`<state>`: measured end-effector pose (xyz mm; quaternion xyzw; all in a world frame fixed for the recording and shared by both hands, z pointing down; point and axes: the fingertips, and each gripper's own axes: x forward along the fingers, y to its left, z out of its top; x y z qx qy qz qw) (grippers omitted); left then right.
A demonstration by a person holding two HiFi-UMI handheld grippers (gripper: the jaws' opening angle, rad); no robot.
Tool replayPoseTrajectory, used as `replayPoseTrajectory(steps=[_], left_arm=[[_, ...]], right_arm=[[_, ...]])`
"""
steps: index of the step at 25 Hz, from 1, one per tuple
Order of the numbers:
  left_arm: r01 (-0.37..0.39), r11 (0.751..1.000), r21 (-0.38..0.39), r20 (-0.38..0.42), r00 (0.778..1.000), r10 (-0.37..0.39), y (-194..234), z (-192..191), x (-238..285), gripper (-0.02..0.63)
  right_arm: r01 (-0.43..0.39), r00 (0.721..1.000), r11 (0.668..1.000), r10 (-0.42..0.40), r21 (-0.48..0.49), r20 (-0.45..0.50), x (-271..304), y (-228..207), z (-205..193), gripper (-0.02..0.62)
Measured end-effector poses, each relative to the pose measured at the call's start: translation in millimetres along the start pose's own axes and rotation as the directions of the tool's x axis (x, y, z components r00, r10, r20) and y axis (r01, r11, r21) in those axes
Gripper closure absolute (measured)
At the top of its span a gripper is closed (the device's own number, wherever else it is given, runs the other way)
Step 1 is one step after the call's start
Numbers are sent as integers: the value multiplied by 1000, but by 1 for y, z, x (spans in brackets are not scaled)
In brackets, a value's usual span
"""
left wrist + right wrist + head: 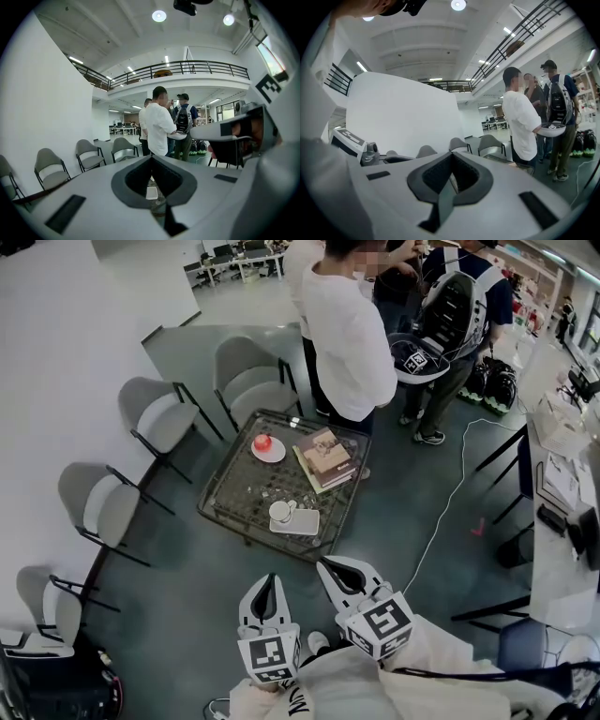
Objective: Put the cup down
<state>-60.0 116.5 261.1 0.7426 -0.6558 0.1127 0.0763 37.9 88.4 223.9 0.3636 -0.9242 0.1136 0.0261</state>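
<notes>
White ceramic cup (280,511) sits on the white rectangular tray (304,524) on the square glass surface (246,486). Left gripper (270,583) and right gripper (330,570) hover short of the tray, fingers fully closed, empty. Placement likely done.

A dark glass-topped table (242,487) stands in the middle of the frame on a grey-green floor, bearing a white plate (277,455) with a red apple (262,442) toward its upper left, a stack of books (325,458) toward its right and a white tray (303,524) near its lower edge. Grey chairs (155,416) with black legs line the white wall down the left side. At the top a person in a white shirt (349,338) stands just beyond the table beside a person with a backpack (457,304), and a white cable (450,502) trails over the floor at the right.
</notes>
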Motion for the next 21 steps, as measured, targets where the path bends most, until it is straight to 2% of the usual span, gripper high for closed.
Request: replayPoseTrajectory(steps=[21], left_arm=[[-9, 1000, -6, -18, 1000, 9, 1, -3, 8, 595]], right_arm=[[-9, 1000, 1000, 9, 5, -14, 6, -5, -1, 589]])
